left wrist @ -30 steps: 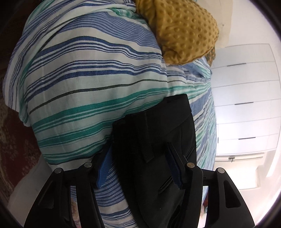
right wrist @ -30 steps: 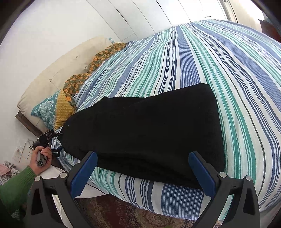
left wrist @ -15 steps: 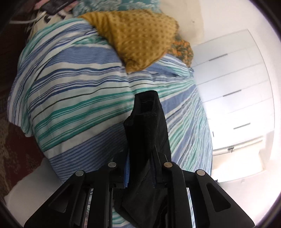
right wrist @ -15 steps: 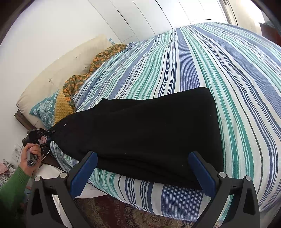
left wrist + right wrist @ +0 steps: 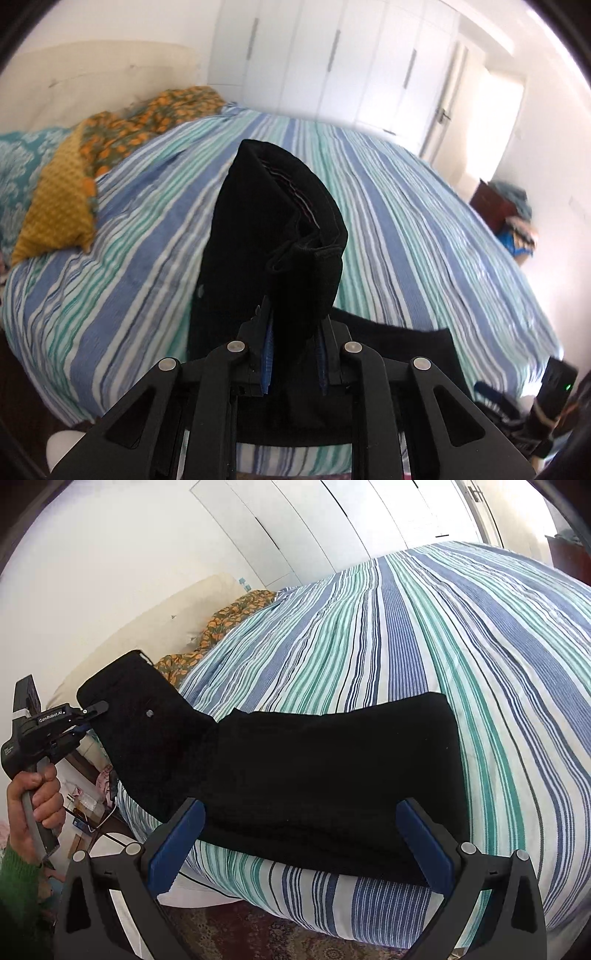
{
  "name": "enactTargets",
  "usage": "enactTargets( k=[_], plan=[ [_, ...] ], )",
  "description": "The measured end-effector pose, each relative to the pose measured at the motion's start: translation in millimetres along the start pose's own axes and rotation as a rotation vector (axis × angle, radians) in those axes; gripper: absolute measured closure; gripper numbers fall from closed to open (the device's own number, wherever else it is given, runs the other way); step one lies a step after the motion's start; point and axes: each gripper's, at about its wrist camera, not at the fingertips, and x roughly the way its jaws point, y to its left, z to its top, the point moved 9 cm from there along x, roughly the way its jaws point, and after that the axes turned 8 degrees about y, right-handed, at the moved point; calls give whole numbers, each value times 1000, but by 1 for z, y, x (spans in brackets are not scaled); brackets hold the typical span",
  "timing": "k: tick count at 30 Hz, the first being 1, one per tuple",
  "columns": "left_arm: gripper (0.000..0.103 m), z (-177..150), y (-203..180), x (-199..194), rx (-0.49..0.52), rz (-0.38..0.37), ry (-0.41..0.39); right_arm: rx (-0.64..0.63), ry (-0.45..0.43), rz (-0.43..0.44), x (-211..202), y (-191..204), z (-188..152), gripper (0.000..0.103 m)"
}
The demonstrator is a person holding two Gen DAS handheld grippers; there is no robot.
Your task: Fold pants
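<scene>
Left tongs point(image 5: 293, 354) pinched the waistband end of soft black pants point(image 5: 332, 775), lifted w/ folded fabric standing upright. The rest lay flat near the edge of a striped bed point(image 5: 461, 627). Right tongs point(image 5: 301, 843) gaped wide, holding nothing, just off the bed edge.

Bedroom: striped bed point(image 5: 424, 635), wardrobe doors point(image 5: 332, 55).

Both wrist views look across the striped bed point(image 5: 424, 236), sharing the black pants point(image 5: 332, 768).
</scene>
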Motion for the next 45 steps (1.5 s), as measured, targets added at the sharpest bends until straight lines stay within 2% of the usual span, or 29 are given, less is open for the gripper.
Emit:
enactTargets(
  k=[3, 7, 10, 12, 14, 17, 18, 20, 22, 23, 24, 26, 28, 31, 34, 37, 40, 43, 44, 45],
  plan=[
    [86, -29, -52, 48, 116, 4, 90, 11, -44, -13, -15, -6, 7, 1],
    [82, -80, -96, 107, 331, 106, 205, 51, -78, -43, -33, -25, 9, 1],
    [66, -108, -118, 124, 486, 162, 273, 95, -94, -61, -42, -40, 8, 1],
    [56, -109, -129, 107, 542, 163, 250, 129, -108, -62, -47, -49, 10, 1],
    [44, -102, -135, 74, 515, 54, 224, 150, -121, -57, -50, -54, 15, 1],
    [27, -77, -113, 27, 368, -68, 164, 162, -132, -55, -52, -57, 18, 1],
    [25, -63, -93, 14, 296, -75, 132, 167, -132, -53, -52, -58, 18, 1],
    [24, -44, -52, 4, 161, -44, 94, 181, -124, -44, -50, -60, 18, 1],
    [27, -32, 0, 8, 31, 43, 81, 207, -111, -18, -46, -59, 19, 1],
    [42, -32, 23, 14, -7, 96, 89, 223, -103, -4, -44, -58, 19, 1],
    [49, -35, 38, 23, -23, 131, 107, 235, -94, 17, -41, -56, 21, 1],
    [70, -56, 52, 48, -21, 158, 181, 230, -72, 74, -36, -45, 27, 1],
    [81, -76, 43, 75, -7, 131, 250, 197, -24, 154, -26, -27, 35, 1],
    [82, -89, 12, 84, 82, 125, 244, 188, 121, 318, 4, -7, 47, 4],
    [90, -88, 1, 87, 131, 132, 240, 152, 256, 376, 38, 4, 56, 18],
    [90, -89, 12, 84, 102, 94, 232, 90, 398, 362, 76, 11, 52, 30],
    [88, -92, 16, 80, 78, 65, 225, 70, 517, 377, 105, 17, 42, 36],
    [88, -89, 18, 83, 71, 58, 223, 31, 575, 304, 122, 13, 35, 38],
    [88, -89, 18, 83, 72, 57, 221, 29, 589, 312, 124, 14, 34, 38],
    [88, -88, 18, 84, 73, 59, 221, 31, 602, 327, 126, 15, 32, 45]
  ],
)
